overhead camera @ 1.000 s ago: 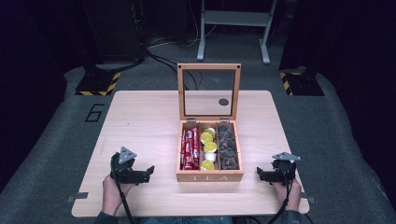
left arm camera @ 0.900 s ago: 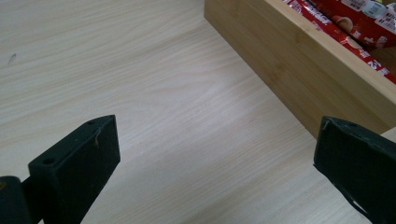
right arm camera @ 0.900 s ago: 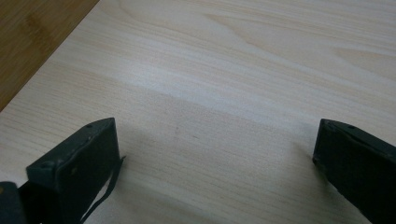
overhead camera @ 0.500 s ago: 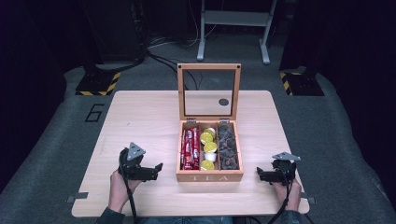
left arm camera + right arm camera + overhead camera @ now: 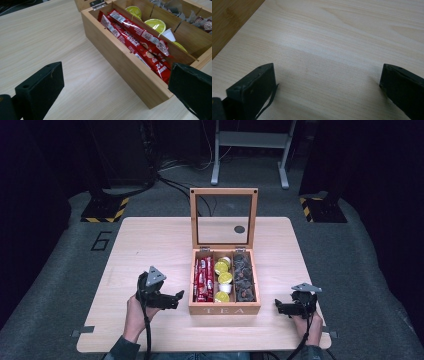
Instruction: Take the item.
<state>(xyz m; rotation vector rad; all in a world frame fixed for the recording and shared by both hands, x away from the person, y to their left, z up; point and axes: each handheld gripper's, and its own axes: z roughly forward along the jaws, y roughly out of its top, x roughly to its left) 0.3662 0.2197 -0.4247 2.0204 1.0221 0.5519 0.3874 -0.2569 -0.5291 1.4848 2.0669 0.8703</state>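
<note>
L hand-held gripper [image 5: 172, 299] jaws wide apart, empty, just left of tea box [image 5: 224, 309] w/ lid [image 5: 223, 219] upright. Red sticks [image 5: 140, 46] in nearest compartment, box wall in between. R hand-held gripper [image 5: 278, 307] spread, empty, on bare surface [image 5: 150, 240] right of box.

wooden tea box [image 5: 224, 310], lid [image 5: 223, 218] open, standing upright at rear, clear pane in wood frame. box sits mid-bench, front wall lettered "tea". three lengthwise compartments. left compartment: red stick sachets [image 5: 136, 43], several, lying lengthwise, stacked slightly askew, white print and barcodes. middle compartment: yellow-topped capsules [image 5: 223, 278], one white cup among them. right compartment: dark wrapped tea bags [image 5: 243, 279], heaped. red sachets lie nearest left-hand side wall of box.
</note>
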